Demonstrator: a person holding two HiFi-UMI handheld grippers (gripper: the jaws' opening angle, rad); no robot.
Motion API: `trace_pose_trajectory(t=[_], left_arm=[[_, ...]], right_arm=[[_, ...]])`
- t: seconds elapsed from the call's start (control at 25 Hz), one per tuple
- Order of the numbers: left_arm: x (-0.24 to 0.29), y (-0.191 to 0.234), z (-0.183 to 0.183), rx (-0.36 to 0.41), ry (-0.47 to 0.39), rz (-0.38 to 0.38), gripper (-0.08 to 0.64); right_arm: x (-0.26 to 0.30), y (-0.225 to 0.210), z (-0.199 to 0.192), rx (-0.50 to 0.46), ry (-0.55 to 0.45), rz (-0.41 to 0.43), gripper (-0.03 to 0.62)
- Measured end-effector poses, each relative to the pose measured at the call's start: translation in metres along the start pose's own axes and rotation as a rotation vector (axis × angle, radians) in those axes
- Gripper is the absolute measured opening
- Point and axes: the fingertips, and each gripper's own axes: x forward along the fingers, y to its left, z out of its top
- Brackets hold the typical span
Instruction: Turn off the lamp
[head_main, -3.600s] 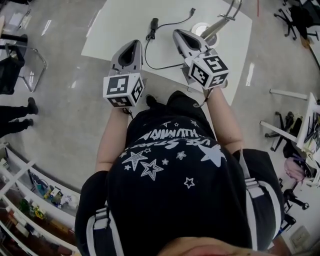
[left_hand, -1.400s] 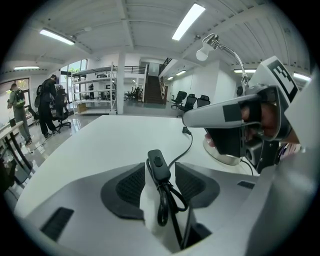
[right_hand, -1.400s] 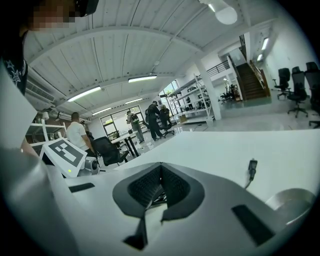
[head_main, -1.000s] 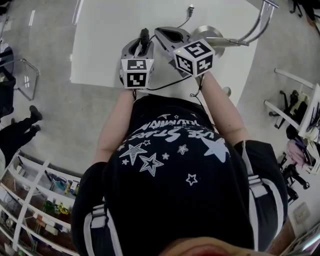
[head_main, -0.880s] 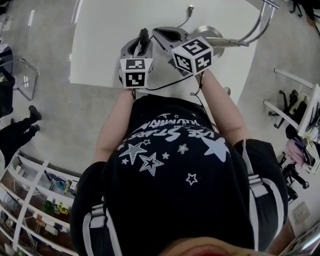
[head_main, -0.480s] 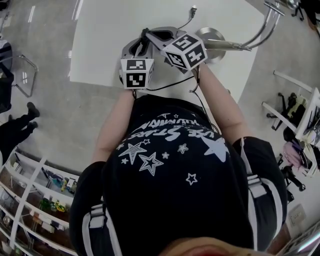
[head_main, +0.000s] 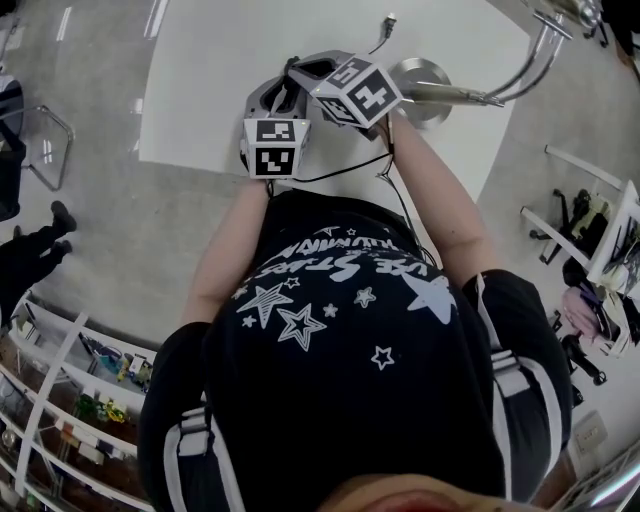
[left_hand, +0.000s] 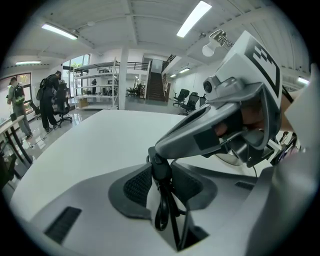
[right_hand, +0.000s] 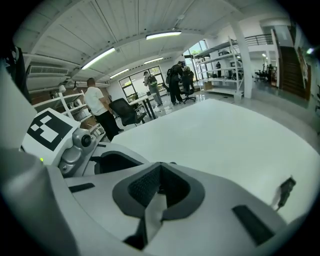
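Observation:
My left gripper (left_hand: 161, 175) is shut on the black inline switch (left_hand: 160, 167) of the lamp's cord, which stands upright between its pads. My right gripper (left_hand: 156, 150) is shut, and its tip rests on top of that switch. In the head view both grippers meet over the white table (head_main: 220, 60), the left gripper (head_main: 280, 82) under the right gripper (head_main: 296, 68). The lamp's round base (head_main: 425, 72) and chrome arm (head_main: 525, 52) stand to their right. In the right gripper view my right gripper (right_hand: 159, 184) points at the tabletop, with the left gripper's marker cube (right_hand: 47, 127) beside it.
The cord's black plug (right_hand: 285, 189) lies loose on the table, seen as the plug (head_main: 388, 18) near the far edge. More cord (head_main: 345, 168) hangs off the near edge. Several people (right_hand: 97, 107) and office chairs stand beyond the table. Shelves (head_main: 70, 400) sit behind me on the left.
My right gripper has swung left and down, rolling as it went, until its tip sits over the left gripper's jaws. The left gripper has stayed in place.

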Motion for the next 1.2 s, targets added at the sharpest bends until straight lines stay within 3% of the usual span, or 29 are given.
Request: trace_pose_trajectory(t=[0.56, 1.04, 1.2], left_arm=[[-0.0002, -0.0022, -0.0028, 0.011, -0.004, 0.021, 0.137], [-0.0012, -0.0029, -0.0031, 0.022, -0.011, 0.024, 0.137], [-0.0020, -0.0036, -0.0033, 0.027, -0.017, 0.021, 0.137]], right_arm=[[0.0031, -0.0032, -0.0056, 0.099, 0.067, -0.001, 0.005], [-0.0024, -0.0083, 0.0026, 0.079, 0.099, -0.039, 0.005], [-0.0035, -0.0090, 0.0020, 0.116, 0.087, -0.012, 0.005]])
